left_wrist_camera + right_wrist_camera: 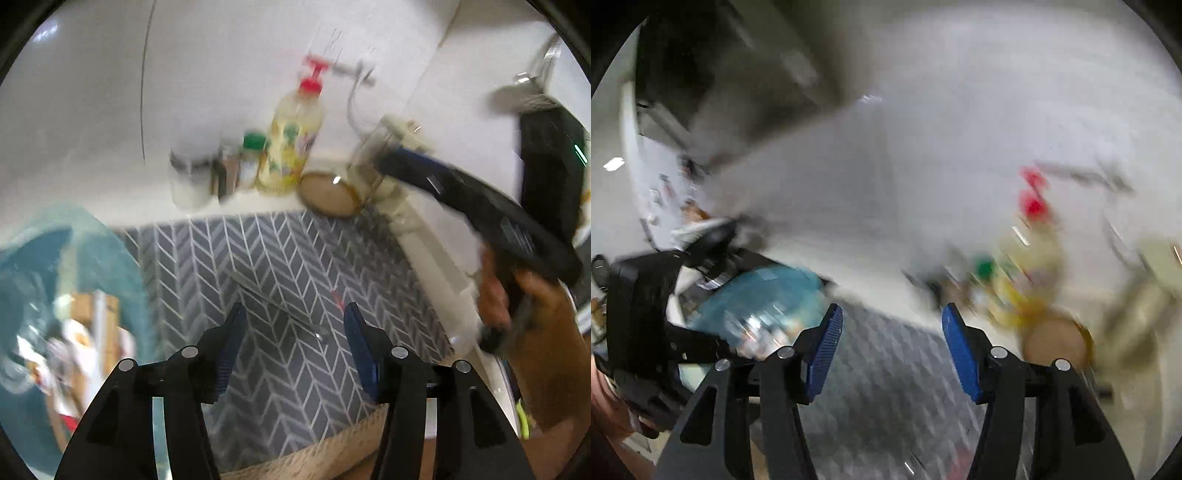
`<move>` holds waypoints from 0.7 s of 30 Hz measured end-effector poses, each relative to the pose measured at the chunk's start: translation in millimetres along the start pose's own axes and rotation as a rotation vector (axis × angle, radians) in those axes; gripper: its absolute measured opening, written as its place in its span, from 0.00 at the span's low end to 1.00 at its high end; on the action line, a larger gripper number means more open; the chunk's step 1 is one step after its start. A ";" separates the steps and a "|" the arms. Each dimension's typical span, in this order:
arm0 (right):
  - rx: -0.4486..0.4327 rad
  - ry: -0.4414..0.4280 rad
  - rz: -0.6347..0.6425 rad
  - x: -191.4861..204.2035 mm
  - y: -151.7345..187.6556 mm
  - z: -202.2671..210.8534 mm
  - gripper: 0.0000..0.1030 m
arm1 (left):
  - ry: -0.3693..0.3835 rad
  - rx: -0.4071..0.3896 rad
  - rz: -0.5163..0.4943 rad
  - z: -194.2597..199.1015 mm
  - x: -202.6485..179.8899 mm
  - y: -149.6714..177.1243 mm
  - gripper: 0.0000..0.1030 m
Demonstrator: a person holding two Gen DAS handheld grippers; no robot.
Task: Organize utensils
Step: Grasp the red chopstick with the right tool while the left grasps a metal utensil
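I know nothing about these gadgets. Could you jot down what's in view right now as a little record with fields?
left gripper: open, holding nothing
right gripper: open, holding nothing
surface: grey herringbone mat
on the mat: one utensil, blurred
back row: yellow bottle with red cap, green-capped jar, white jar, round wooden lid
left side: teal container with blurred items
image quality: both views motion-blurred

No readable text anywhere I look.

From my left claw's camera, the yellow bottle [291, 140] with the red pump carries a printed label, but blur smears it past reading; the small green-capped jar [251, 158] beside it is just as unclear. From my right claw's camera, everything is motion-blurred and no letters or numbers can be read.
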State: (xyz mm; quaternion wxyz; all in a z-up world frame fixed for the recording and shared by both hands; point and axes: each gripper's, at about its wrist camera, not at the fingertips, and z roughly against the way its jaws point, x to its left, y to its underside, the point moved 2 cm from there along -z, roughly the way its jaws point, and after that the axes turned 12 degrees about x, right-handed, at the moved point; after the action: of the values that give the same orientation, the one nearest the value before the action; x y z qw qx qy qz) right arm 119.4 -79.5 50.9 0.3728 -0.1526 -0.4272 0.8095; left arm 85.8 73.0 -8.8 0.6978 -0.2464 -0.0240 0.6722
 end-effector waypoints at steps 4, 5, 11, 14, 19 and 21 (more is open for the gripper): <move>0.153 0.027 -0.169 -35.1 64.2 -25.0 0.53 | -0.048 0.088 0.131 -79.2 13.0 -7.7 0.53; 0.178 0.026 -0.199 -41.2 77.7 -26.8 0.53 | -0.067 0.102 0.161 -96.4 17.8 -9.6 0.52; 0.263 0.013 -0.336 -66.0 142.9 -24.8 0.53 | -0.153 0.164 0.261 -159.3 29.0 -27.3 0.45; 0.279 0.012 -0.347 -69.6 159.5 -25.1 0.53 | -0.218 0.147 0.232 -169.3 17.3 -34.2 0.44; 0.295 0.050 -0.282 -62.8 176.8 -27.4 0.53 | -0.348 0.129 0.082 -181.5 -10.5 -38.8 0.15; 0.299 0.067 -0.260 -57.7 176.9 -26.5 0.53 | -0.271 0.146 0.074 -178.0 -10.9 -40.4 0.10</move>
State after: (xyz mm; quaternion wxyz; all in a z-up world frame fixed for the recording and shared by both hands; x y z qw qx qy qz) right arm 89.7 -169.7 -111.3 0.5066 -0.0661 -0.3055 0.8035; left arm 187.0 8.1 -146.6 0.6790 -0.1028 -0.0599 0.7244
